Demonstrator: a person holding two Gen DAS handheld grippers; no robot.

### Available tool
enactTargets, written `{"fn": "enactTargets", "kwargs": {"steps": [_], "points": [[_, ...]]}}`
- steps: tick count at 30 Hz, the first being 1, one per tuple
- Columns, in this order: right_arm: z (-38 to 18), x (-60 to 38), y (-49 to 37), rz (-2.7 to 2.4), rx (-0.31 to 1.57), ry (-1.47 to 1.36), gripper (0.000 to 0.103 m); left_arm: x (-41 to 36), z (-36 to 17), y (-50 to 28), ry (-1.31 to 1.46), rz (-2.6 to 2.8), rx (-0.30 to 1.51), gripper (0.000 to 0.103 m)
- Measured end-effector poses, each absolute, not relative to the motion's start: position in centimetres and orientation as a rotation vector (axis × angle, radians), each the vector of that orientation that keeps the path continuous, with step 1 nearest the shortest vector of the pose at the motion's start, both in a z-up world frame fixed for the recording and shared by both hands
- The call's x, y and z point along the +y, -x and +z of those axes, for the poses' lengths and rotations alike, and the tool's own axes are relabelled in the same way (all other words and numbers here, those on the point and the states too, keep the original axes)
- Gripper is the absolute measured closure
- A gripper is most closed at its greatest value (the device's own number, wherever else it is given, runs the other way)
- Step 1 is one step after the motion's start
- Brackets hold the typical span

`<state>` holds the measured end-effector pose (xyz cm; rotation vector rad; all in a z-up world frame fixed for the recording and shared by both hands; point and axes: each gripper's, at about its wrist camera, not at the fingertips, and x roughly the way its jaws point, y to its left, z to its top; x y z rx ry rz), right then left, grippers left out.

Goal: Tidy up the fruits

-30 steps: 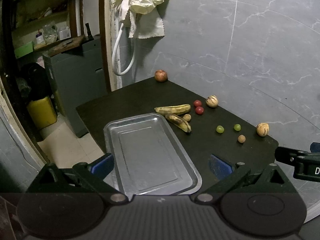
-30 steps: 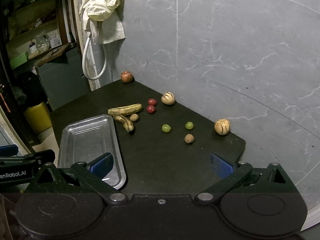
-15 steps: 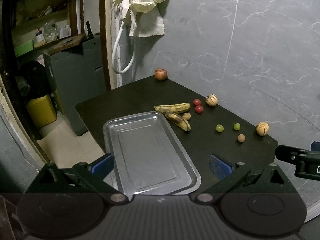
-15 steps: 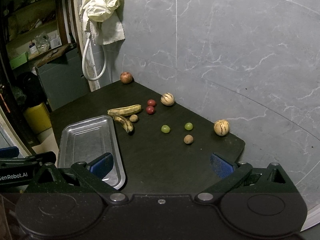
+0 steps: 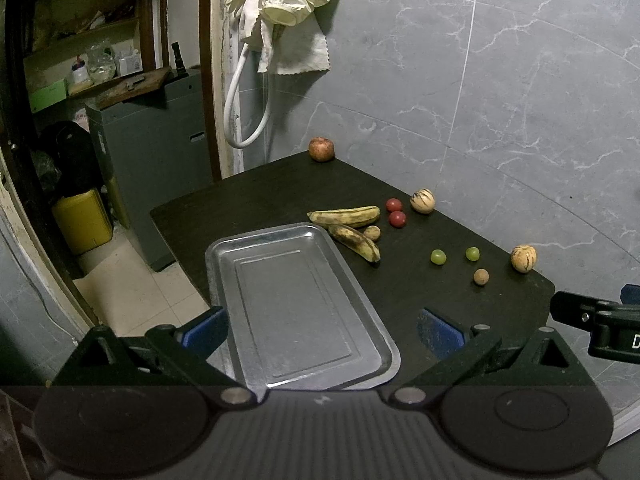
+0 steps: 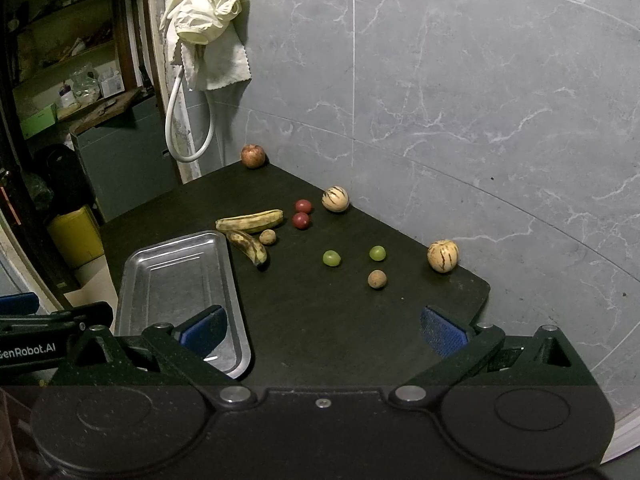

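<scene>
An empty metal tray [image 5: 292, 304] lies on the dark table [image 5: 248, 196]; it also shows in the right wrist view [image 6: 176, 280]. Beyond it lie two bananas [image 5: 345, 216], two red tomatoes [image 5: 396, 213], two green grapes [image 5: 438, 256], two small brown fruits [image 5: 481, 277], two striped yellow melons [image 5: 523, 258] and a red pomegranate [image 5: 321, 149] at the far corner. My left gripper [image 5: 320, 326] is open and empty above the tray's near end. My right gripper [image 6: 322, 326] is open and empty above the table's near part, right of the tray.
A grey marble wall [image 6: 440, 100] borders the table at the back and right. A cloth and gloves [image 5: 284, 0] and a white hose [image 5: 240, 112] hang at the wall's corner. A grey cabinet [image 5: 152, 152] and a yellow canister [image 5: 82, 220] stand on the floor at left.
Both grippers have drifted very slightly; the scene shifts only a few pixels. Nothing was taken hold of and no fruit moved.
</scene>
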<state>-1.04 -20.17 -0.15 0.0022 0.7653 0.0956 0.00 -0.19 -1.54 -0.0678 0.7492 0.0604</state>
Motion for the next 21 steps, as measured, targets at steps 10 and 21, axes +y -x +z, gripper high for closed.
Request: {"fn": "enactTargets", "kwargs": {"steps": [10, 21], "points": [[-0.19, -20.21, 1.24, 0.095, 0.764, -0.003, 0.000, -0.26, -1.87, 0.11, 0.075, 0.064, 0.754, 0.000], [-0.10, -20.61, 1.57, 0.107, 0.763, 0.000, 0.000, -0.70, -2.11, 0.77, 0.080, 0.076, 0.751, 0.000]]}}
